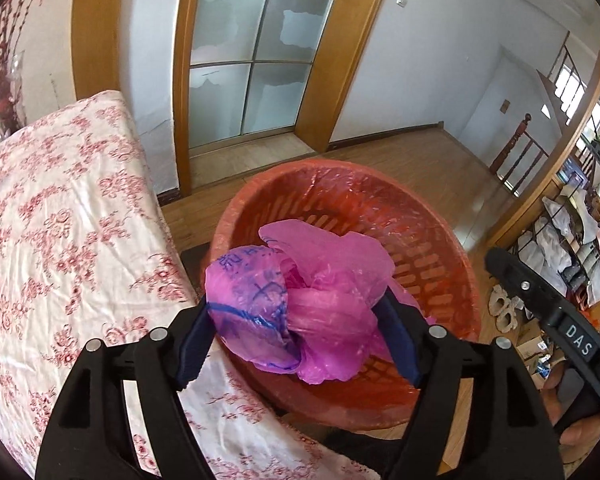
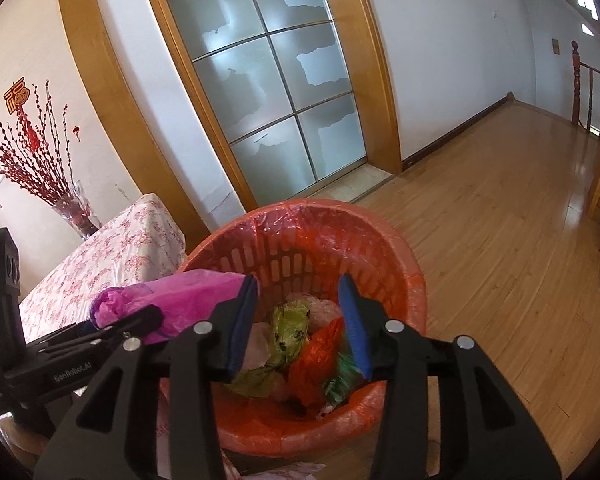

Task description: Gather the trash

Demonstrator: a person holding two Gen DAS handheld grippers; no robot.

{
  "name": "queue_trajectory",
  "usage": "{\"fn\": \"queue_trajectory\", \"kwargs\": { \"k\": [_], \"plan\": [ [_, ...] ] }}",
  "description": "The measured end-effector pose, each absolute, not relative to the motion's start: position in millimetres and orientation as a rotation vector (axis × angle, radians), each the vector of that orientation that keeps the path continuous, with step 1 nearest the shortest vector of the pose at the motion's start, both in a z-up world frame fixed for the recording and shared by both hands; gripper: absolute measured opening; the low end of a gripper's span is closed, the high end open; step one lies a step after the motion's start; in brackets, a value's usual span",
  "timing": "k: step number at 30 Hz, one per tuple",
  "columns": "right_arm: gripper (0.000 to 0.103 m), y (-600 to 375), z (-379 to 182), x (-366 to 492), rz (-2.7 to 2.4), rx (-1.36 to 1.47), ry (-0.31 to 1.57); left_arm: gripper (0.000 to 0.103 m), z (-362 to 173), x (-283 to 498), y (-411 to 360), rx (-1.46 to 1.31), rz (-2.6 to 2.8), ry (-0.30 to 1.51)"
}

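My left gripper (image 1: 300,316) is shut on a crumpled pink plastic bag (image 1: 312,300) with blue print and holds it above the near rim of an orange slotted trash basket (image 1: 440,224) lined with clear film. In the right wrist view the same pink bag (image 2: 188,296) hangs at the basket's (image 2: 380,232) left rim, held by the left gripper. My right gripper (image 2: 298,320) is open and empty above the basket. Inside lie a green wrapper (image 2: 288,332), a red bag (image 2: 320,356) and other trash.
A table with a white and red floral cloth (image 1: 52,240) stands left of the basket, with a glass vase of red branches (image 2: 76,212) at its far end. A frosted glass door (image 2: 276,80) is behind. Wooden floor (image 2: 500,220) stretches right; slippers (image 1: 504,308) and shelves are at far right.
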State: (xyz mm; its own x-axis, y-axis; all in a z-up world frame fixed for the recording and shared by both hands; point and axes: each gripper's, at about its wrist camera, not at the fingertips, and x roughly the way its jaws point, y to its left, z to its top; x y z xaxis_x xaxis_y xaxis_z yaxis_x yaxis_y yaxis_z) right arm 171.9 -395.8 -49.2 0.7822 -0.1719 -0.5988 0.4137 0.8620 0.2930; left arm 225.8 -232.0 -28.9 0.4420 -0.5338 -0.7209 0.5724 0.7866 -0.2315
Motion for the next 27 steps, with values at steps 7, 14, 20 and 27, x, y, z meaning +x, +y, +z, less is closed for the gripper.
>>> {"fn": "queue_trajectory", "kwargs": {
  "k": [7,14,20,27],
  "plan": [
    [0.046,-394,-42,160,-0.344,0.433,0.572,0.076,-18,224,-241,0.046,-0.714,0.863],
    [0.047,-392,-32,147,-0.360,0.416,0.554,0.084,-1,222,-234,0.038,-0.690,0.817],
    [0.053,-383,-13,129,-0.357,0.398,0.516,0.085,16,217,-204,0.021,-0.623,0.768],
    [0.071,-351,18,98,-0.333,0.343,0.444,0.093,48,184,-158,0.033,-0.537,0.639]
  ]
}}
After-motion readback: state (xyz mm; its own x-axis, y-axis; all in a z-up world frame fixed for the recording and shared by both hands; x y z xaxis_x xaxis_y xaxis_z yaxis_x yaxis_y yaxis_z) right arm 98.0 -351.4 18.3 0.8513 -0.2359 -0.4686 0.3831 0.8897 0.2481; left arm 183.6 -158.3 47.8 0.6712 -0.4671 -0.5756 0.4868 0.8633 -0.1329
